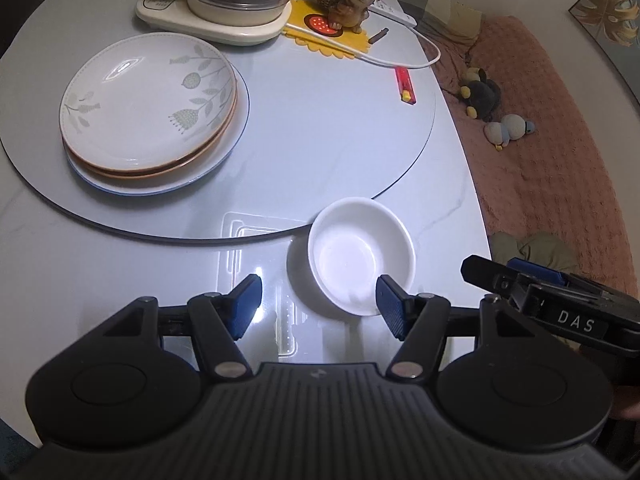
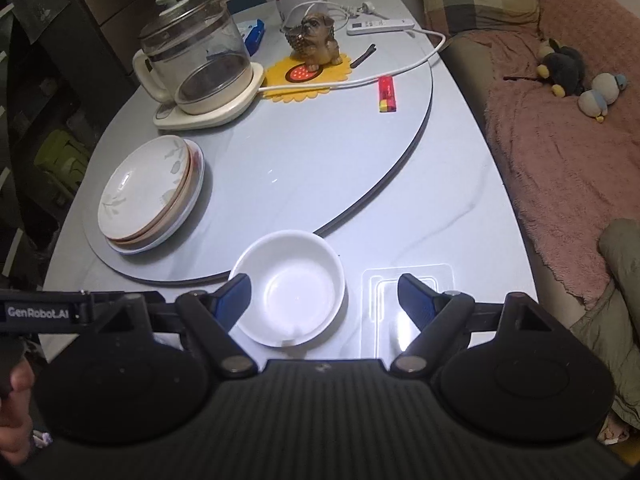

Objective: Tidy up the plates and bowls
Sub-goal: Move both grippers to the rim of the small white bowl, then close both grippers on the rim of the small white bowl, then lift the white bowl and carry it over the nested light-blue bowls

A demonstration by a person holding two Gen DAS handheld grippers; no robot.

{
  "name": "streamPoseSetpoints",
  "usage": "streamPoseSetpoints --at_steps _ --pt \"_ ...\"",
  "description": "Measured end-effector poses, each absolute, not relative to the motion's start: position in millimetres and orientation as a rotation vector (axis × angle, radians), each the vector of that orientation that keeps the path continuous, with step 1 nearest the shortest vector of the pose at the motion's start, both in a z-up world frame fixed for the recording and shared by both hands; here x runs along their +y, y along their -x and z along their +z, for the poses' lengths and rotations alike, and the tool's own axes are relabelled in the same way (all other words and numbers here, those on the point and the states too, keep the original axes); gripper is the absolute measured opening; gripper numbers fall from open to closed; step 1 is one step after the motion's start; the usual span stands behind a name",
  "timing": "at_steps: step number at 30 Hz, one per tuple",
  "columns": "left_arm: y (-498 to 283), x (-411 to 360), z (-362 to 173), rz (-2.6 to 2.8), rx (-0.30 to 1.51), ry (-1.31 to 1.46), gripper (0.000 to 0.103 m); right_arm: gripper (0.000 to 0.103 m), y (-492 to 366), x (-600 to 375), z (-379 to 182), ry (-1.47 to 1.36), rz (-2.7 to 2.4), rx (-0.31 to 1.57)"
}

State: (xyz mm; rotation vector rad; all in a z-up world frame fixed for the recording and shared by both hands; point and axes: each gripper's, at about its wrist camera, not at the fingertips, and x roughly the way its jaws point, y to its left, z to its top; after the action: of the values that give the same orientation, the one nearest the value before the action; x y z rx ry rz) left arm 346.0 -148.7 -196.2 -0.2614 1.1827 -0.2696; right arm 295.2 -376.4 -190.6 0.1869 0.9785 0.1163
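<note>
Reading left to right, we find the stack of plates (image 1: 150, 114) on the round turntable (image 1: 320, 128) at the far left, three deep with a floral one on top – already gathered, we judge. The left gripper (image 1: 318, 304) hangs with its jaws apart and nothing between them; the white bowl (image 1: 360, 254) sits on the table (image 1: 100, 248) just off the turntable's near edge, ahead of this gripper and slightly to its right, its near rim by the right pad. From the right wrist, the right gripper (image 2: 324, 298) is likewise spread and empty, and the bowl (image 2: 288, 288) lies inside its span toward the left pad. We judge the right hand the better centred on the bowl, whose round shape gives no long axis to align with – only a rim to straddle. Each gripper's body hides the table nearest us, the bowl's near rim is washed out by glare, and whether any pad touches it we cannot tell
</note>
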Motion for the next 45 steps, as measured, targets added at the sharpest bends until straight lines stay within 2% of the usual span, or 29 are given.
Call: streamPoseSetpoints --at_steps 5,12,18,23,25,28,34,45 --pt "-361.7 -160.4 -213.3 -0.216 1.209 0.303 0.067 0.078 -317.8 -383.6 -209.5 -0.185 0.173 1.031" --pt "-377.5 -168.9 -235.4 -0.142 1.251 0.353 0.066 0.067 -353.6 -388.9 -227.8 -0.132 0.285 1.087" --pt "-387.6 -175.1 -259.0 -0.100 1.300 0.389 0.053 0.058 -377.6 -387.5 -245.5 -0.093 0.363 1.145" --pt "-396.0 -184.2 -275.2 -0.075 1.331 0.384 0.036 0.051 -390.7 -383.5 -261.4 -0.091 0.400 1.197" --pt "-399.0 -188.3 -279.2 -0.065 1.341 0.373 0.030 0.042 -394.1 -381.5 -267.7 -0.088 0.411 1.215" --pt "-403.3 -195.1 -283.5 -0.056 1.347 0.353 0.024 0.035 -398.8 -378.4 -274.9 -0.088 0.424 1.238" --pt "-410.5 -203.8 -289.4 -0.048 1.360 0.344 0.020 0.023 -407.5 -375.4 -281.9 -0.073 0.448 1.254" --pt "-410.2 -210.7 -286.3 -0.047 1.364 0.342 0.020 0.018 -411.8 -383.6 -284.1 -0.082 0.450 1.270"
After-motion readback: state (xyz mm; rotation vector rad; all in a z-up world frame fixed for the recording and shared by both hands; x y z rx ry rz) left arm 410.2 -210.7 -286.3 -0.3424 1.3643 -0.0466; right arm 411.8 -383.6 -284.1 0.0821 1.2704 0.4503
